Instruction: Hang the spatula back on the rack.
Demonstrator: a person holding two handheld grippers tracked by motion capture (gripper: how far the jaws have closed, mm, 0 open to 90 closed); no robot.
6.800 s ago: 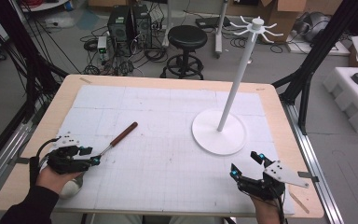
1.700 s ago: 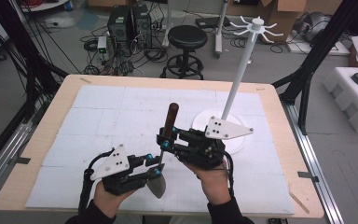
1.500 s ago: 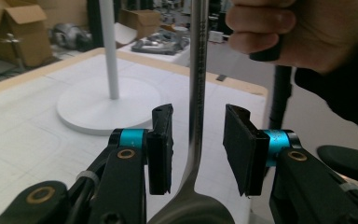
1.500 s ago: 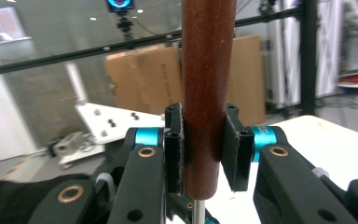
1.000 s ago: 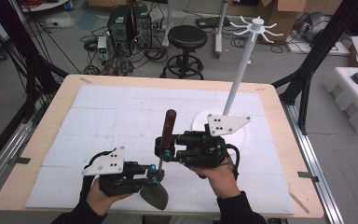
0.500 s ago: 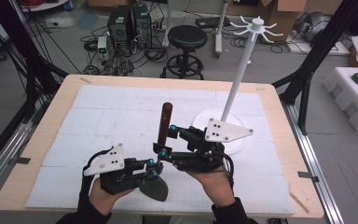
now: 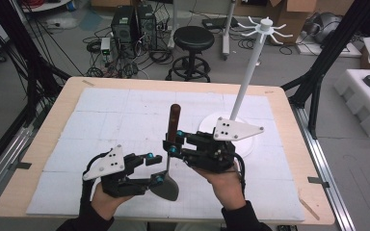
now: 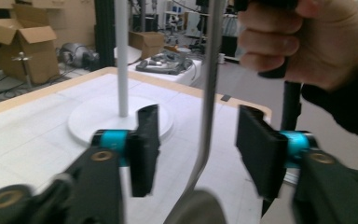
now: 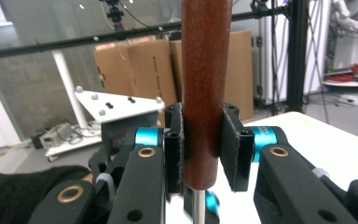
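A spatula with a dark red wooden handle (image 7: pixel 174 119), a thin metal shaft and a grey blade (image 7: pixel 166 188) stands upright over the table's front middle. My right gripper (image 7: pixel 173 147) is shut on the lower part of the handle (image 9: pixel 204 88), its pads (image 9: pixel 174 148) pressed on both sides. My left gripper (image 7: pixel 154 168) sits lower and to the left, open. Its jaws stand apart on either side of the metal shaft (image 8: pixel 208 107) without touching it, just above the blurred blade (image 8: pixel 199 211).
A white hanger stand with a round base (image 7: pixel 250 140), a tall pole (image 7: pixel 247 82) and hooks on top stands at the back right, close behind the right gripper. White gridded mats cover the wooden table (image 7: pixel 62 103). A stool and cables lie beyond the far edge.
The spatula, which lay flat on the table at first, is now held upright by the right gripper. Over the last second both hands shifted only slightly, the handle ending more vertical.
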